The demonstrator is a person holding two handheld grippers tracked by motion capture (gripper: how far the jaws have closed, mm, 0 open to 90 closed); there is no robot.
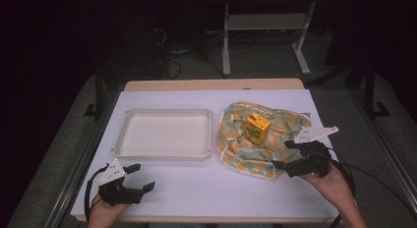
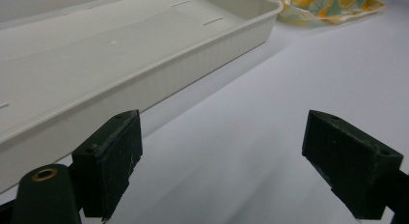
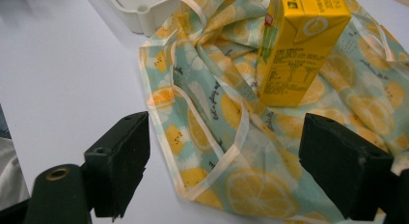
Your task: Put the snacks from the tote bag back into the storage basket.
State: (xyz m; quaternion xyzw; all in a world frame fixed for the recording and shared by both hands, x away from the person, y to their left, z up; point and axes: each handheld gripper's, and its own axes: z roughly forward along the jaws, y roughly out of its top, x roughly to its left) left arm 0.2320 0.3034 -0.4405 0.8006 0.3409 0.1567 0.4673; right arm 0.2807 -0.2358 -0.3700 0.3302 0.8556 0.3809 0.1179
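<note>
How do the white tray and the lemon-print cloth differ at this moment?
The white tray is rigid, plain and holds nothing; the lemon-print cloth is soft, crumpled and patterned, with a yellow carton standing upright on it. The tray lies left of the cloth. Both rest on the white table, neither held by a claw.

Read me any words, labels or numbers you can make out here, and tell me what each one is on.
Yellow carton: blocks of small print on its side, too blurred to read.
Lemon-print cloth: dark cursive script repeated across it, too small to read.
White tray: no text.

No legible text on carton (image 3: 294, 45)
</note>
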